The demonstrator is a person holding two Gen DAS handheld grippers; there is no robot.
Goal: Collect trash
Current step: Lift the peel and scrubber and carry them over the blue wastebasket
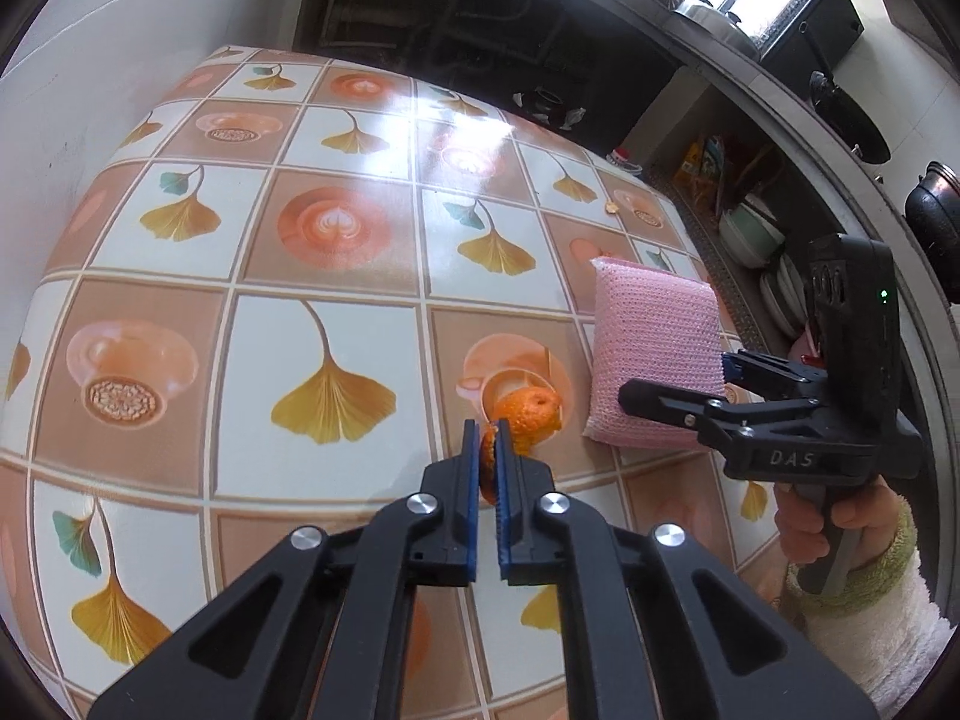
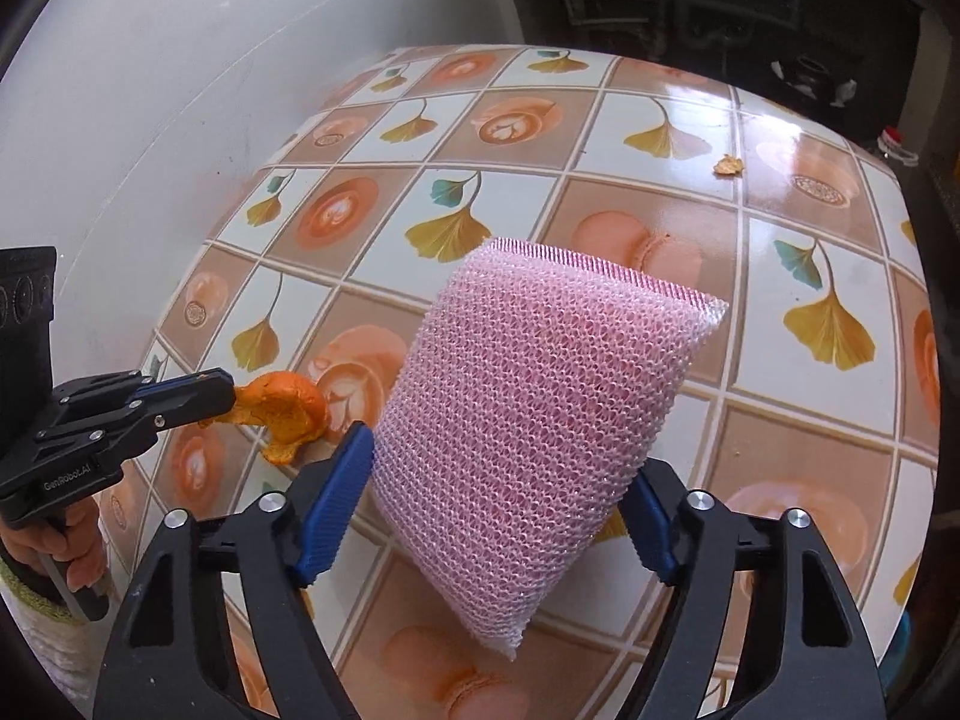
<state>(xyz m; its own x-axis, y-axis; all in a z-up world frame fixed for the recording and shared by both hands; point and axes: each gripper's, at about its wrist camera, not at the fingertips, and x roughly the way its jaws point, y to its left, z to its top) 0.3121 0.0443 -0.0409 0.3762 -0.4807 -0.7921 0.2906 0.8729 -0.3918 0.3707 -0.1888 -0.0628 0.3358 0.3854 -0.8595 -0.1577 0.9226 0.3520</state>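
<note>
My left gripper [image 1: 487,441] is shut on an orange peel [image 1: 531,414], which hangs from the fingertips just above the patterned table [image 1: 336,276]. The same peel [image 2: 285,405] shows in the right wrist view, pinched by the left gripper [image 2: 225,390]. My right gripper [image 2: 501,486] is shut on a pink mesh sponge [image 2: 540,390] and holds it tilted over the table. In the left wrist view the right gripper [image 1: 672,387] and sponge [image 1: 651,354] are to the right of the peel. A small dry scrap [image 2: 728,165] lies far on the table and also shows in the left wrist view [image 1: 612,208].
A white wall [image 1: 90,60] borders the table's left side. Beyond the table's far edge is a dark cabinet opening. On the right a counter holds pots [image 1: 933,222], with bowls and plates [image 1: 753,234] on a shelf below.
</note>
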